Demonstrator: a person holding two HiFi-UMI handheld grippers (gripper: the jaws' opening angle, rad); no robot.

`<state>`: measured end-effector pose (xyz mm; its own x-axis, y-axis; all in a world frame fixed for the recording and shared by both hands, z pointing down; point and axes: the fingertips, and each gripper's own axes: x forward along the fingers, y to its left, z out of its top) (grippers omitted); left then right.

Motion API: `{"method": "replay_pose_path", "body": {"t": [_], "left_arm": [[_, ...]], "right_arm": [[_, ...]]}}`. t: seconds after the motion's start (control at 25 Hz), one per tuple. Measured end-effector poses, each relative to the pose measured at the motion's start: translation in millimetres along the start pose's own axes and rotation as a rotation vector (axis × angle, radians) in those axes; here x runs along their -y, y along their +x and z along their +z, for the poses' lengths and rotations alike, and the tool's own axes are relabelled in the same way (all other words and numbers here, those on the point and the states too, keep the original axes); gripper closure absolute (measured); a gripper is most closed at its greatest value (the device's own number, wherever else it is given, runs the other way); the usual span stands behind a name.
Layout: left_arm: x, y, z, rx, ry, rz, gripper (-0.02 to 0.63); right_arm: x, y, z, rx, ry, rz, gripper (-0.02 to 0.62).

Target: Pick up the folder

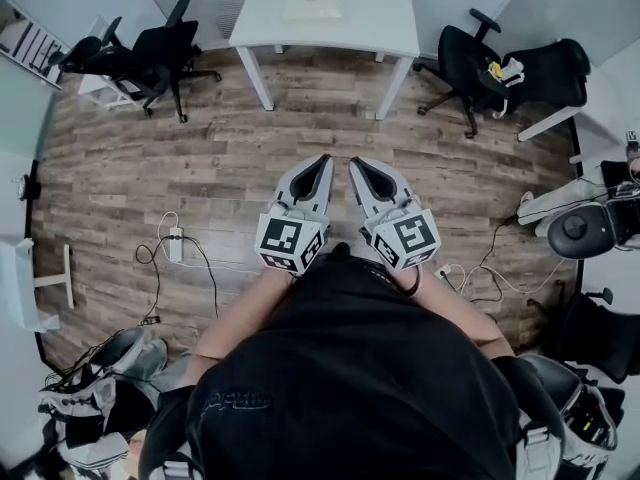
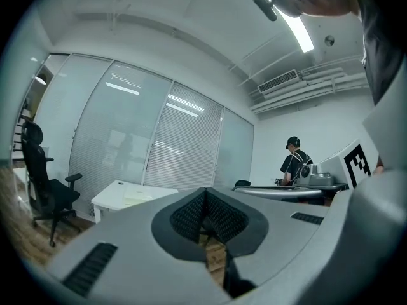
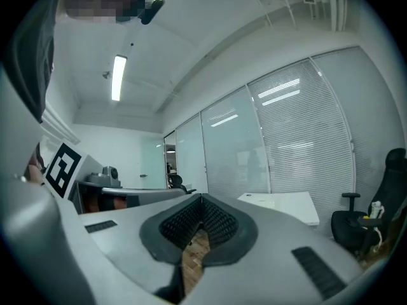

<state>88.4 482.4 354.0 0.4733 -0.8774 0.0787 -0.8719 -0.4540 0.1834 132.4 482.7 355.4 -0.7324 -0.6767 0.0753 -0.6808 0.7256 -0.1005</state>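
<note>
Fingers (image 2: 184, 220) of your left gripper (image 1: 320, 160) and right gripper (image 1: 357, 165) are pressed together, empty. The pale flat paper folder (image 1: 313, 3) lies on the white rectangular table (image 1: 395, 28) straight ahead, well apart, about equally near both.

Probably an office: white desk (image 1: 385, 18), black swivel chairs (image 1: 150, 53), glass partitions with blinds (image 2: 184, 138).

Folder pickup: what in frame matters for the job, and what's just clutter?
Job:
- pale cream flat folder, lying on the white rectangular table
- left gripper and right gripper, both shut and empty

Lying about:
- black swivel office chairs
- white power strip on the wood-plank floor
</note>
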Motion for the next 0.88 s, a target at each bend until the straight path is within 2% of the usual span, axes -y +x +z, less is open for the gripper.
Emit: {"method": "replay_pose_path", "body": {"t": [0.24, 0.56, 0.88], "left_arm": [[-8.4, 33.0, -3.0, -0.017, -0.012, 0.002, 0.594], [-24.5, 79.6, -4.6, -0.035, -0.019, -0.029, 0.594], [-65.2, 119.0, 5.5, -0.058, -0.006, -0.071, 0.594]], "right_arm": [[26.7, 13.7, -4.7, -0.016, 0.017, 0.004, 0.574], [68.4, 36.9, -6.6, -0.03, 0.035, -0.038, 0.574], [94.4, 86.6, -2.3, -0.036, 0.057, -0.082, 0.574]]}}
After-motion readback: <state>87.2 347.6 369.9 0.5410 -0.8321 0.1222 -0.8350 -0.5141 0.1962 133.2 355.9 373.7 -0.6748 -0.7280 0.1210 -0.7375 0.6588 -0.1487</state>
